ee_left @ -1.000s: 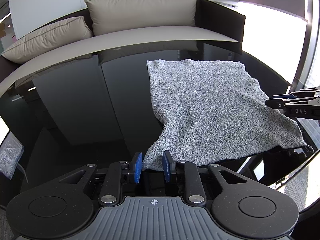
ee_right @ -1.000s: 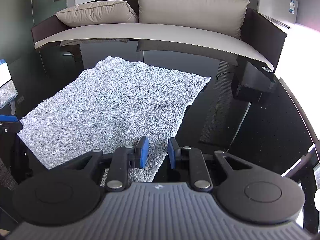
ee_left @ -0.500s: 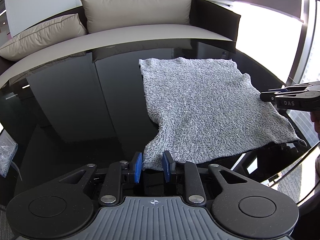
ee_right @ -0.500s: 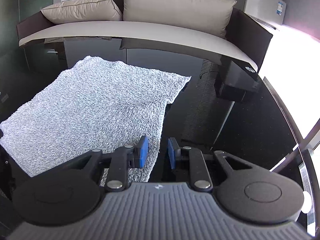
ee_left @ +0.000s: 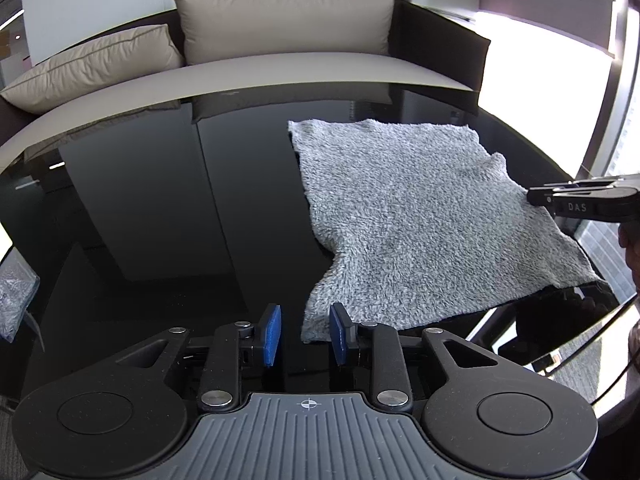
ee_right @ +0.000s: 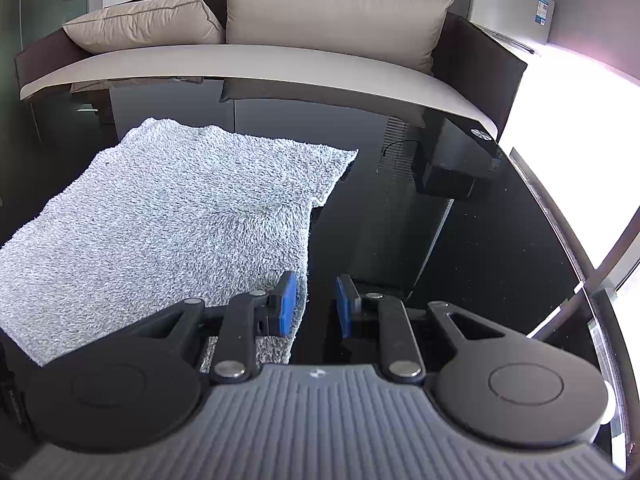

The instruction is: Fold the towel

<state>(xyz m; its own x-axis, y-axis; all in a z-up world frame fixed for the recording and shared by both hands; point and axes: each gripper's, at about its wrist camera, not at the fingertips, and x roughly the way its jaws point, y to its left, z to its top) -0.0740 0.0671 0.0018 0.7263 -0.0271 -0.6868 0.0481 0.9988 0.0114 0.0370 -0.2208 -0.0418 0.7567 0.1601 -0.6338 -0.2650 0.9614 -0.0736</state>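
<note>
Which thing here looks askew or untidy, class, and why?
The towel lies crooked on the black table. Its left edge is pinched inward, with the near corner pulled toward the open left gripper. The right edge is wavy too. Nothing looks spilled or damaged.

towel (ee_right: 168, 216) left part cut by frame edge; right claw (ee_left: 580, 200) tips hidden.

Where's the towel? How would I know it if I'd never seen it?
Find the big shiny black table in front of the beige sofa. The towel lies spread on it. It is the only fluffy, speckled grey thing on that smooth, dark top.
</note>
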